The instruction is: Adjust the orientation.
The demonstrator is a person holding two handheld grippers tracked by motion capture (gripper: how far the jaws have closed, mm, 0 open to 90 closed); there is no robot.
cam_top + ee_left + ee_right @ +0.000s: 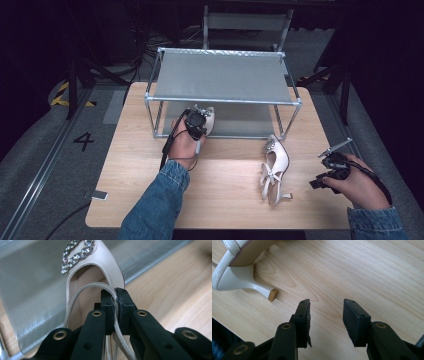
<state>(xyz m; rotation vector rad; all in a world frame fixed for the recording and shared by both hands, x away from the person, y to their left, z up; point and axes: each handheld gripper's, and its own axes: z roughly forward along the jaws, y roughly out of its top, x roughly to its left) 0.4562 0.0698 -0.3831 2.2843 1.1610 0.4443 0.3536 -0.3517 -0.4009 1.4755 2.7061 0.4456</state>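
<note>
Light wood-grain tabletop [225, 200] is carrying everything. Sitting at its far half: a two-tier shoe rack, silver metal tube frame with grey fabric shelves [220, 77]. Top shelf is lying bare. Lower shelf [245, 120] is taking the toe of one shoe at its front left edge.

That shoe is a cream pointed-toe slingback heel with a rhinestone buckle [208, 119]; the left gripper view is showing its toe over the grey lower shelf fabric, with the heel end toward the person. Left tongs [116, 300] are clenched on its thin cream heel strap [85, 288], the strap pinched flat between the pads.

Its mate, a matching cream slingback heel [275, 167], is lying on its side on the tabletop, in front of the rack's right end, outside the rack. The right gripper view is showing its slim heel with tan tip [272, 295] touching the wood.

Right tongs [326, 315] are hovering released near the right edge, jaws apart, nothing between them, just beside that heel.
</note>
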